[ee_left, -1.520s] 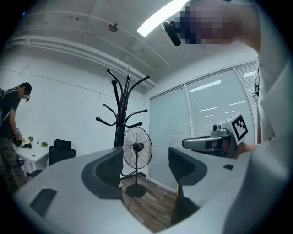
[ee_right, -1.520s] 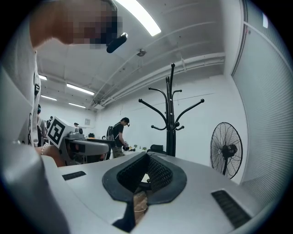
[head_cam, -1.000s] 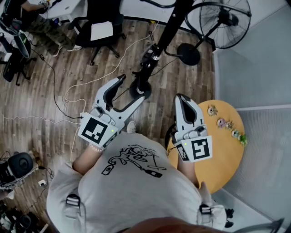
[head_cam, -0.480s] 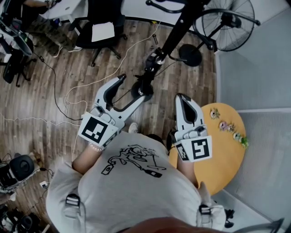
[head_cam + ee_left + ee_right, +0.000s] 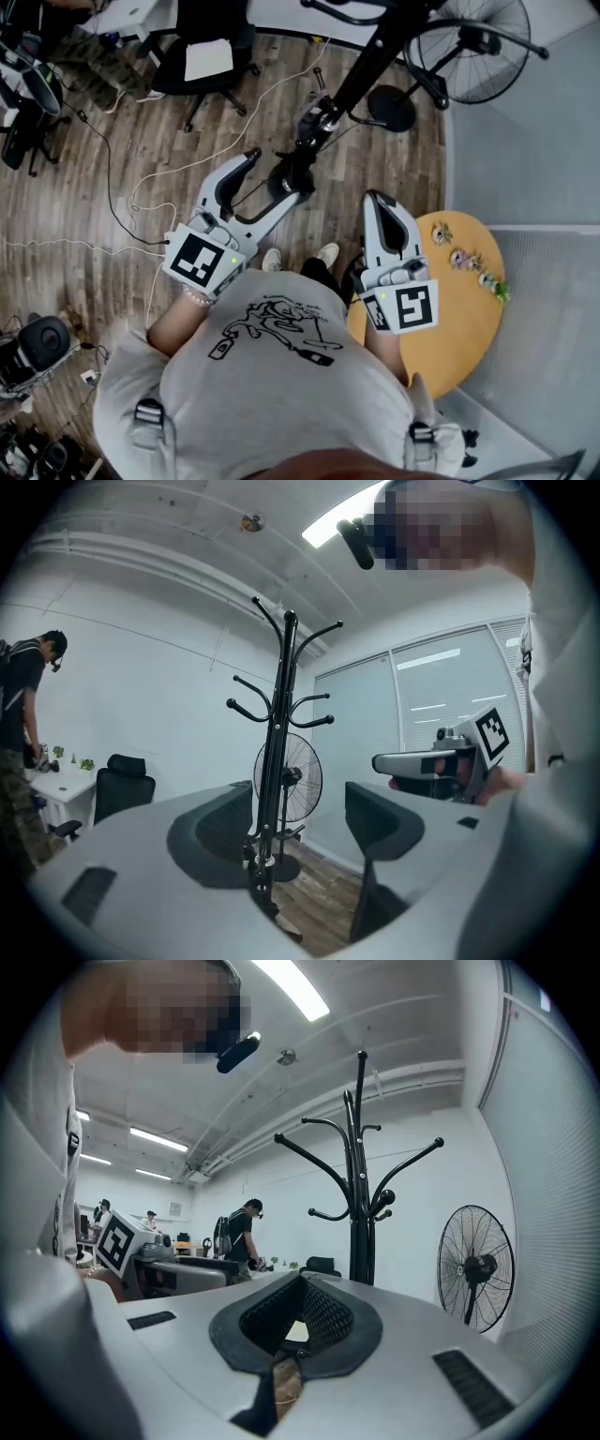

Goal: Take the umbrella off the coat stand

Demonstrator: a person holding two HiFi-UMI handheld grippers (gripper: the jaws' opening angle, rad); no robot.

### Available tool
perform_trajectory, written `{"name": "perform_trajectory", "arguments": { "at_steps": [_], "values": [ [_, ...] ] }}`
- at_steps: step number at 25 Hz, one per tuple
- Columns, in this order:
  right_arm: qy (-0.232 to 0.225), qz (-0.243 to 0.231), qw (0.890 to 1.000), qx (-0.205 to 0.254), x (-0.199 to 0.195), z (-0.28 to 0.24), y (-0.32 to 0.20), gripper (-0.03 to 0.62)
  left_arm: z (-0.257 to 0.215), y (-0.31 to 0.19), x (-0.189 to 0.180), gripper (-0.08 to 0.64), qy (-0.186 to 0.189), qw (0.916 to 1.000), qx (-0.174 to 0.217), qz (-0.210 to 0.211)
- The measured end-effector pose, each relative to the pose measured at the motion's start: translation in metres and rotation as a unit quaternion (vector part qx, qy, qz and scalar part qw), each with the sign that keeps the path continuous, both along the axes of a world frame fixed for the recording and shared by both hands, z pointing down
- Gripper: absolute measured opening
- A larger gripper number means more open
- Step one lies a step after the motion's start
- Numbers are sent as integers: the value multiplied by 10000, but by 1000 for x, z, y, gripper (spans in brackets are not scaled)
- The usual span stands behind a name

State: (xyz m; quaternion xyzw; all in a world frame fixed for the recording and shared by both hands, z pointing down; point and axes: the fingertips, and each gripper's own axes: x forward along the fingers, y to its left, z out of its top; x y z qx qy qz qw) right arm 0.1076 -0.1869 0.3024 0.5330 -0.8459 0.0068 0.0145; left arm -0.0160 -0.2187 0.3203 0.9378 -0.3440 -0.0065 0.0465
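— We have stepped nearer: a second shoe (image 5: 327, 252) has come into the head view, and the fan (image 5: 469, 42) has slid toward its right edge.
— What lies around us, biggest first?
— A brown, streaked wood-plank floor (image 5: 56, 197). On it is the coat stand (image 5: 361, 66), a black metal pole with curved, knob-tipped hooks on a round foot. Behind it is the fan, a wire cage on a disc base. Beside our right arm is a round table (image 5: 469, 319) with a smooth orange-yellow top. Off to the left is a black wheeled chair (image 5: 208, 52).
— And in our way?
— Thin cables (image 5: 112, 187) loop over the planks left of the stand, and the table crowds our right side.
— The umbrella?
— We take the dark folded bundle hanging close against the lower pole for the umbrella (image 5: 312, 120). It is well ahead of both grippers.
— And the grippers?
— Our left gripper (image 5: 298, 806) has its jaws wide apart, with the pole framed between them at a distance. Our right gripper (image 5: 377, 204) has its tips pressed together, empty, with dark ribbed pads.
— Smallest?
— Tiny figurines (image 5: 466, 255) in a row on the table.
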Motion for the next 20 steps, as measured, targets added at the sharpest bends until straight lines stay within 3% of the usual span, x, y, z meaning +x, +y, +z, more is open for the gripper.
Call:
{"name": "perform_trajectory", "arguments": {
  "at_steps": [10, 20],
  "values": [
    [93, -19, 9999, -45, 15, 6, -11, 15, 35, -22, 13, 313, 67, 9999, -122, -84],
    [182, 10, 9998, -20, 14, 8, -13, 15, 113, -48, 13, 313, -310, 9994, -104, -136]
  ]
}}
